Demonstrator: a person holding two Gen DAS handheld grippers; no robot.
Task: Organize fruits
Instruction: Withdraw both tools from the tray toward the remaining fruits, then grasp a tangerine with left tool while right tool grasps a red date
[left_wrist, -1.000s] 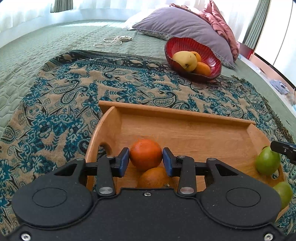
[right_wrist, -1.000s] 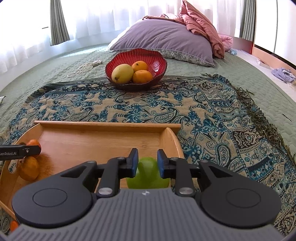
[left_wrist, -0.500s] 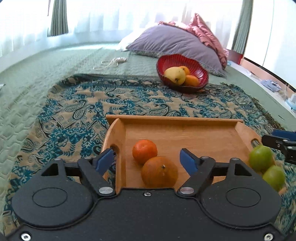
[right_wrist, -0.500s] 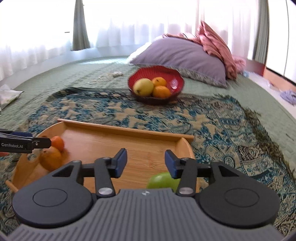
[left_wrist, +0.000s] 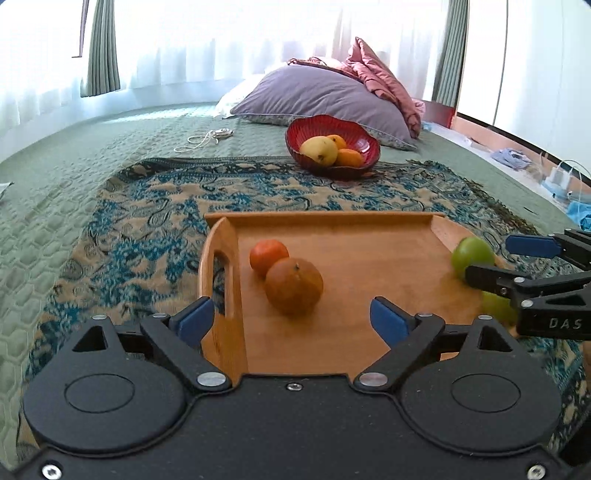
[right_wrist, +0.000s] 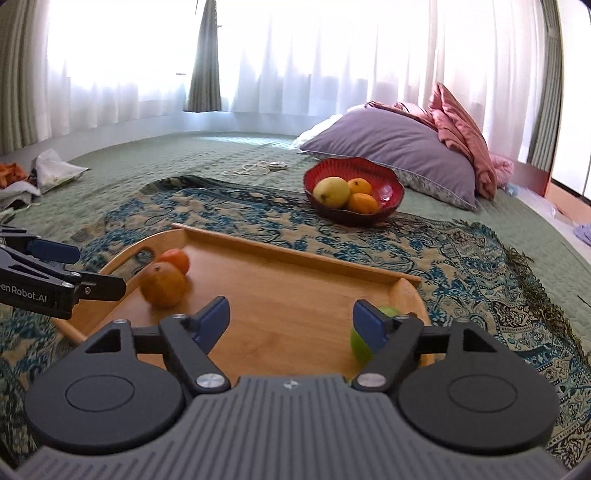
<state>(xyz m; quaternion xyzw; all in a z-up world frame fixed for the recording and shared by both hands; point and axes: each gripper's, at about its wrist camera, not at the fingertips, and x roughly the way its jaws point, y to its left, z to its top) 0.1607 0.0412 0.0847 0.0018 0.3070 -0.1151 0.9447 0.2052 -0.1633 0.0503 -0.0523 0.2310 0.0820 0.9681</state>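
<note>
A wooden tray (left_wrist: 369, 258) lies on a patterned blanket. Two oranges (left_wrist: 293, 280) (left_wrist: 268, 254) sit at its left end and two green fruits (left_wrist: 472, 253) at its right end. My left gripper (left_wrist: 291, 319) is open and empty, just in front of the oranges. My right gripper (right_wrist: 291, 319) is open and empty over the tray (right_wrist: 295, 295); a green fruit (right_wrist: 360, 341) shows partly behind its right finger. A red bowl (left_wrist: 364, 144) (right_wrist: 391, 184) with a yellow mango and two oranges stands beyond the tray.
A purple pillow (left_wrist: 317, 92) and pink cloth lie behind the bowl. A white cord (left_wrist: 207, 138) lies on the green bedspread at the back left. Bags and clothes (right_wrist: 48, 170) lie at the far left. The blanket's fringe edge (right_wrist: 524, 266) runs along the right.
A second ago my left gripper was shut on an orange and my right on a green fruit. Both opened, released the fruit in the tray, and pulled back and up.
</note>
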